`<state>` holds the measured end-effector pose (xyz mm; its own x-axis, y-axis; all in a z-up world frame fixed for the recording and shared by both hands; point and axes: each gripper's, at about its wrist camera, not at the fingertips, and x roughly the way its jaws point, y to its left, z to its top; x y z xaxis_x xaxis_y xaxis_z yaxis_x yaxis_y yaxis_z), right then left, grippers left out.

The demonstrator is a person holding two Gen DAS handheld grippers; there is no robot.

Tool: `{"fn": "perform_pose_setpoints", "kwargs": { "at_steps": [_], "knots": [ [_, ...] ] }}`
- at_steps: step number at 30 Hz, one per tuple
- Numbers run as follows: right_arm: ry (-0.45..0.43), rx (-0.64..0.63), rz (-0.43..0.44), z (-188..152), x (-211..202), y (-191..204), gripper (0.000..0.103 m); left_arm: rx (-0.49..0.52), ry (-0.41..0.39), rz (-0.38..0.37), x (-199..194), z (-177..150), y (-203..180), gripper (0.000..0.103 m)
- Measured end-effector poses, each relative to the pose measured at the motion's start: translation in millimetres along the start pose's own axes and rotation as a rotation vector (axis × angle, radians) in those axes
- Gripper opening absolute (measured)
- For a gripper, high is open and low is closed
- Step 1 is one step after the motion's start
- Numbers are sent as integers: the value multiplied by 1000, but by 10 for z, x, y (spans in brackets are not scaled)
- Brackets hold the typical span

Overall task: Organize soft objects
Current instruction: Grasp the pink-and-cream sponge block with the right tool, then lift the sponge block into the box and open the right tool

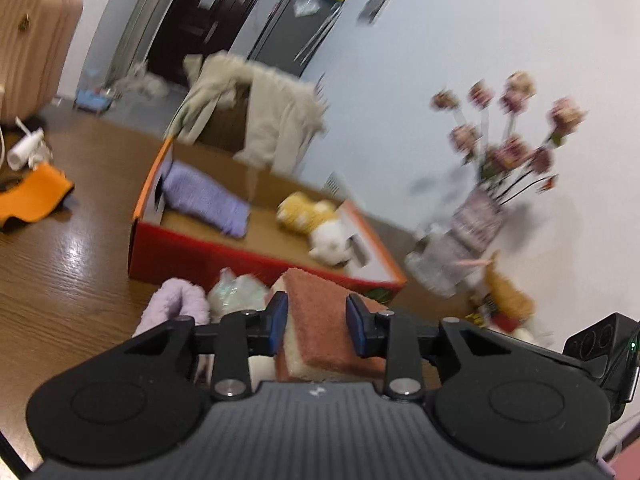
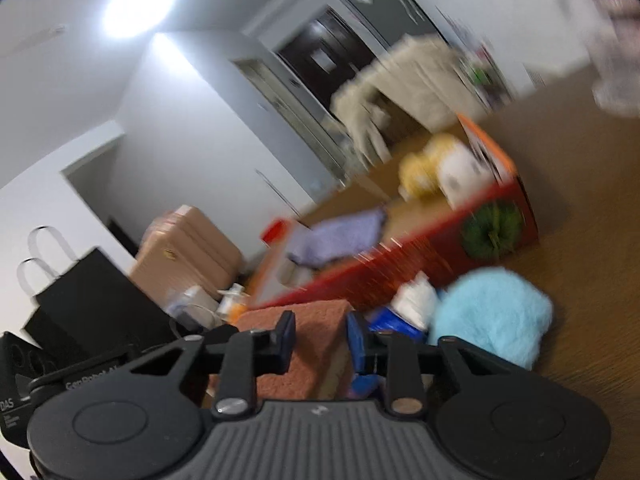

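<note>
Your left claw (image 1: 317,322) is narrowed to a small gap, pads pinching the rust-topped sponge (image 1: 320,320) at its sides. Your right claw (image 2: 320,340) is equally narrow, gripping the same sponge (image 2: 304,344) from its side. The sponge sits just before the red box (image 1: 224,258) on the counter (image 1: 60,272). Both views blurred.

Both cameras ride low behind their grippers, close over the table (image 1: 60,272), tilted slightly downward. The left view faces the red box (image 1: 224,258) at frame centre, rolled; the right view, rolled the other way, has the box (image 2: 400,264) centre-right. Both share the box, sponge (image 1: 324,320) (image 2: 304,340) and doorway.
</note>
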<state>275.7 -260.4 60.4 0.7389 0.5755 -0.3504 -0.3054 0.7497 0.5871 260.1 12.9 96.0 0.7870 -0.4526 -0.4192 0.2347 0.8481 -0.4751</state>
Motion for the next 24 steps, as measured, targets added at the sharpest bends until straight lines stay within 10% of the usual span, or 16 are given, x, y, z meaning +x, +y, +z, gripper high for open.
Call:
{"fn": "perform_pose_setpoints", "kwargs": {
  "at_steps": [13, 24],
  "knots": [
    [-63, -103, 1, -472, -1010, 715, 26, -15, -74, -63, -1122, -469, -250, 30],
    [-54, -180, -27, 34, -512, 813, 26, -41, -91, -63, -686, 60, -68, 30]
  ]
}}
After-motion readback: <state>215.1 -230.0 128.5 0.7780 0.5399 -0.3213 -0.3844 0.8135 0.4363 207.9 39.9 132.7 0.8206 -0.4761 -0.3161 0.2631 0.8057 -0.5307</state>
